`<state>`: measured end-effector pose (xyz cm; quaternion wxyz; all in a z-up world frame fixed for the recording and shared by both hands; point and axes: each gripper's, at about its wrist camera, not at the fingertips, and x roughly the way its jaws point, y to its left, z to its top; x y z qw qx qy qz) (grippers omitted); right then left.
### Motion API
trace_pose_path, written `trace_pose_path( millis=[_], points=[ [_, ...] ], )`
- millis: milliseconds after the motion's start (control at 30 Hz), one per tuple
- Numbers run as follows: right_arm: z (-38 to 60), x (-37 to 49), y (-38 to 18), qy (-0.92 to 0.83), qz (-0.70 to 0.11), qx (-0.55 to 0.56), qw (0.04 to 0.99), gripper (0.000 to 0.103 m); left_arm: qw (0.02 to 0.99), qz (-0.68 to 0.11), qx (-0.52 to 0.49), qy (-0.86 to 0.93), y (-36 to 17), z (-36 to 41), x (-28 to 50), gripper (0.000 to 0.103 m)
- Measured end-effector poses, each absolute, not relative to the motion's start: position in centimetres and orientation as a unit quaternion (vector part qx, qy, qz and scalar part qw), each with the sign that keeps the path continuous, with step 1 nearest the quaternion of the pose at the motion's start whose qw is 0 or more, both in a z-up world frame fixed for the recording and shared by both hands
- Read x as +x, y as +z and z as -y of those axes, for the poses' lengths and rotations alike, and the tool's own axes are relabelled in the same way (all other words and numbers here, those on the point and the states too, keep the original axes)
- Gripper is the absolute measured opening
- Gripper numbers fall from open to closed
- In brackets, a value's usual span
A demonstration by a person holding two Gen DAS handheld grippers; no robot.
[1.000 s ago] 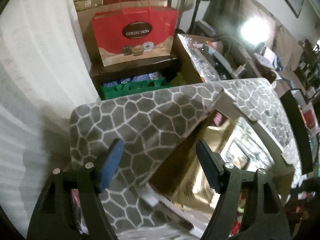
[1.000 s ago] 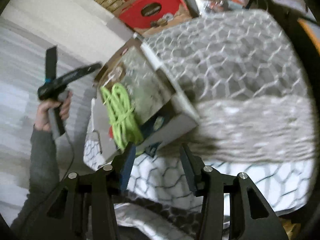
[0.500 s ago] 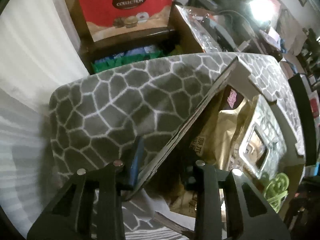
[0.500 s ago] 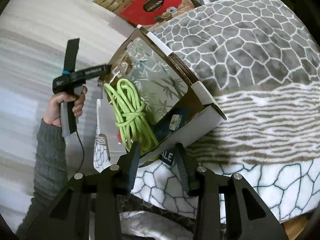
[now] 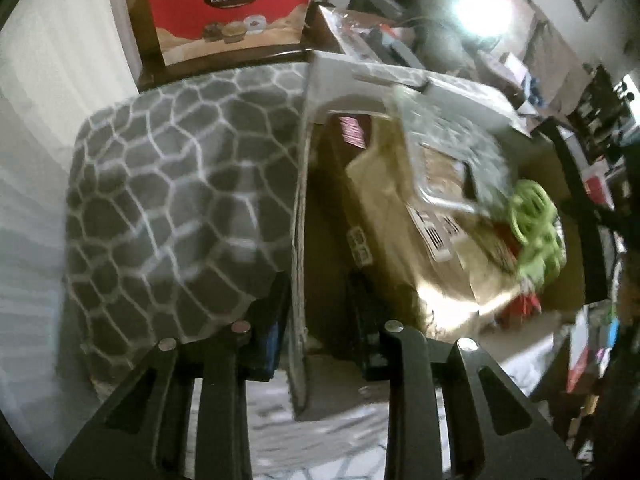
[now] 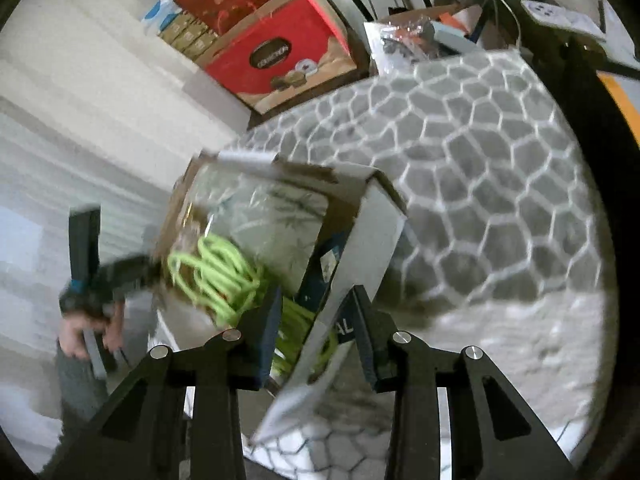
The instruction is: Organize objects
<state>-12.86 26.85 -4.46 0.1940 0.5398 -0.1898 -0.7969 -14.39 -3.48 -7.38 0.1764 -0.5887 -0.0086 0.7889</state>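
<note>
Left wrist view shows the left gripper (image 5: 316, 320) straddling one side wall of the open white-and-brown cardboard box (image 5: 299, 216). Its jaws have just been closing, and the wall stands pinched between the dark pads. Inside the box lie a shiny gold foil packet (image 5: 384, 200), a clear bamboo-printed plastic packet (image 5: 452, 148) and a coil of bright green cord (image 5: 536, 216). The box rests on a grey cushion with a white honeycomb pattern (image 5: 180, 184). Beyond the cushion stands a red paper gift bag marked COLLECTION (image 5: 232, 4).

From the right wrist view, the right gripper (image 6: 316, 332) straddles the opposite white wall of the box (image 6: 372, 224), the near corner tilted toward the camera. Its jaws have been closing, and the wall sits between the pads; whether both pads press on it is blurred, though they stand close to either face. The green cord (image 6: 216, 272) and the bamboo-printed packet (image 6: 272, 216) show inside. At the far left edge of the box, the person's hand (image 6: 84, 332) holds the left gripper's handle. The patterned cushion (image 6: 480, 168) spreads to the right of the box.
</note>
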Motion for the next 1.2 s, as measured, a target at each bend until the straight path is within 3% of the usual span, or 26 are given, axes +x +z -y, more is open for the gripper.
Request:
trace_pose_path(
  millis=[300, 567, 633, 700, 800, 1200],
  points=[
    [-26.4, -17.3, -3.8, -0.815, 0.156, 0.528, 0.181, 0.036, 0.179, 0.060, -0.569, 0.800, -7.0, 3.4, -11.3, 0.025],
    [-24.9, -18.4, -5.3, -0.811, 0.124, 0.540, 0.186, 0.036, 0.166, 0.056, -0.561, 0.809, -7.4, 4.0, -10.4, 0.025],
    [-25.2, -18.1, -5.6, -0.810, 0.129, 0.539, 0.191, 0.040, 0.170, 0.073, -0.560, 0.807, -7.4, 4.5, -10.5, 0.025],
    [-26.0, -17.8, -5.5, -0.808, 0.149, 0.536, 0.193, 0.042, 0.173, 0.088, -0.551, 0.812, -6.8, 5.0, -10.4, 0.031],
    [-27.0, -17.1, -4.6, -0.821, 0.148, 0.521, 0.180, 0.053, 0.162, 0.091, -0.531, 0.827, -5.7, 5.5, -10.6, 0.046],
    [-26.3, -17.6, -6.1, -0.811, 0.130, 0.548, 0.156, 0.053, 0.159, 0.076, -0.542, 0.822, -6.7, 4.6, -11.7, 0.047]
  ],
)
